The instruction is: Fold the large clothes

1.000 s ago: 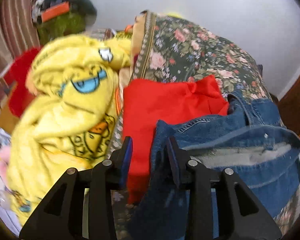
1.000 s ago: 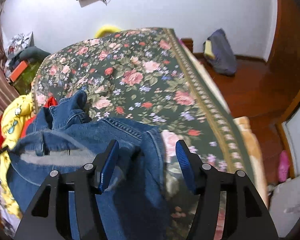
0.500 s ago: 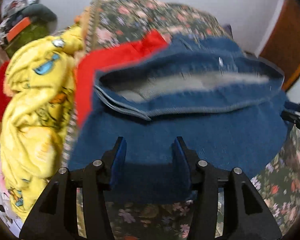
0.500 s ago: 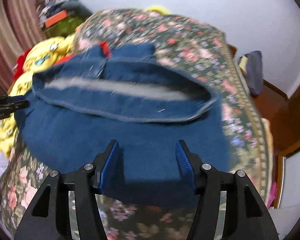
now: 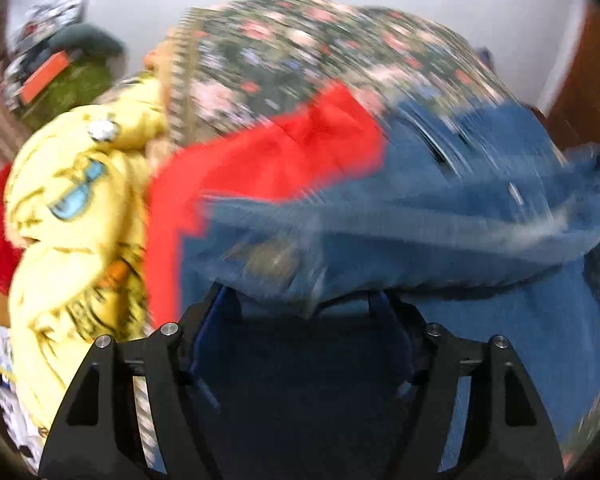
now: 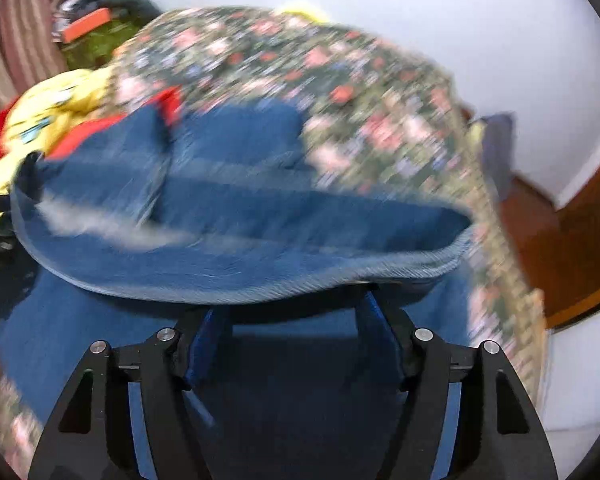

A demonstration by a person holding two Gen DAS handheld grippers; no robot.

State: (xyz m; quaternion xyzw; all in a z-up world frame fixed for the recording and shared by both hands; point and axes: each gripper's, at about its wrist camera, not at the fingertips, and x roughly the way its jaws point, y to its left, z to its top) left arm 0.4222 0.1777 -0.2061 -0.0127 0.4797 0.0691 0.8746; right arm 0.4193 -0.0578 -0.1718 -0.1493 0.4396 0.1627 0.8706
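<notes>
Both the left gripper (image 5: 304,312) and right gripper (image 6: 296,316), jaws just spreading and pinching nothing, hover over the denim jeans (image 6: 240,208), waistband at twelve o'clock, lying spread on the floral bedspread (image 6: 340,80) and, by my judgement, still to be folded.

You see rough blue denim cloth, the jeans (image 6: 260,248). Your bed cover (image 5: 300,52) is soft flowery cloth. The yellow blanket (image 5: 72,216) looks fuzzy.

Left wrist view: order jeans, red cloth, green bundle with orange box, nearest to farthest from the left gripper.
1. Jeans: right at the left gripper, their edge draped over its open fingertips.
2. Red cloth: just beyond, up and left.
3. Green bundle with orange box: far left, near the wall.
</notes>
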